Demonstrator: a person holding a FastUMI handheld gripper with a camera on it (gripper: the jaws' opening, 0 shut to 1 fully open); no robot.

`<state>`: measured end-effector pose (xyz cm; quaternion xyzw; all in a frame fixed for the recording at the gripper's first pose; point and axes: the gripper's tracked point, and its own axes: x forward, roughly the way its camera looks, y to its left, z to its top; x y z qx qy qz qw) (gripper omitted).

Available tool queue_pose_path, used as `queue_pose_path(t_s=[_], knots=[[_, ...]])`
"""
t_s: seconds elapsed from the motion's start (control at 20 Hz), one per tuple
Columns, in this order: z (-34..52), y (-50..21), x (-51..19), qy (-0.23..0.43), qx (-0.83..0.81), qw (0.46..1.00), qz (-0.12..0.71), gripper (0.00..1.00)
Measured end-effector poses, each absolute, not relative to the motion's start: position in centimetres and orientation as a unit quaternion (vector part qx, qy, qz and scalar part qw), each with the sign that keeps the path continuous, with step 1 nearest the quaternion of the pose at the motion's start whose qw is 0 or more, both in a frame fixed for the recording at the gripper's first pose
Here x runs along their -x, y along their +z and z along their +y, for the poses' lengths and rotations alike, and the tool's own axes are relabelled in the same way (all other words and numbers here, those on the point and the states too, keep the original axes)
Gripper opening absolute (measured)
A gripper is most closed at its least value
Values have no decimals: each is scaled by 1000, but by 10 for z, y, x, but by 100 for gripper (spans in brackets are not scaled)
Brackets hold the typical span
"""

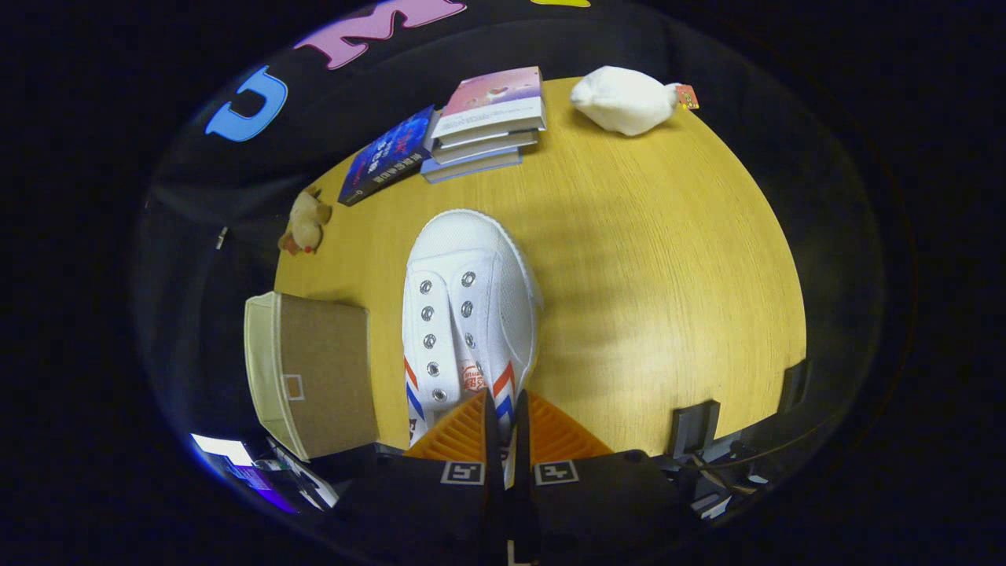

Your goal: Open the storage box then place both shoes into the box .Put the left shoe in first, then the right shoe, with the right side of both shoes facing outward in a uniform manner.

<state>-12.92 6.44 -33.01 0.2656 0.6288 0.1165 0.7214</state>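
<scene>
So the tongs [503, 413] were seen closed down on the heel end of a white canvas shoe [468, 310], with the heel collar pinched between both fingers and only a thin gap left. The shoe was pointed toe-away, straight ahead of the fingers, apparently held above the yellow wooden surface [668, 259], though whether the sole was touching couldn't really be told. No laces were threaded through the eyelets, so the upper probably flops a bit; canvas like that is light and soft, while the rubber sole and toe cap are the stiffer parts. The heel collar was judged a decent spot to grip, since it's thin enough to clamp and the shoe hangs nose-down without much weight to slip. Just beside the shoe, on the left, the storage box [314, 373] was sitting, beige with a brown fabric side, and whether its lid was open couldn't be made out. Farther off, a small plush dog [304, 222] was spotted, then a stack of books [487, 118], and a white plush toy [625, 98] at the far end.
</scene>
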Motion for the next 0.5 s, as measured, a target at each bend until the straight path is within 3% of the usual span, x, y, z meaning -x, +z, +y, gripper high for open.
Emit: queue_pose_path(t_s=[0.5], knots=[[170, -197, 101, 163, -317, 726, 589, 8]])
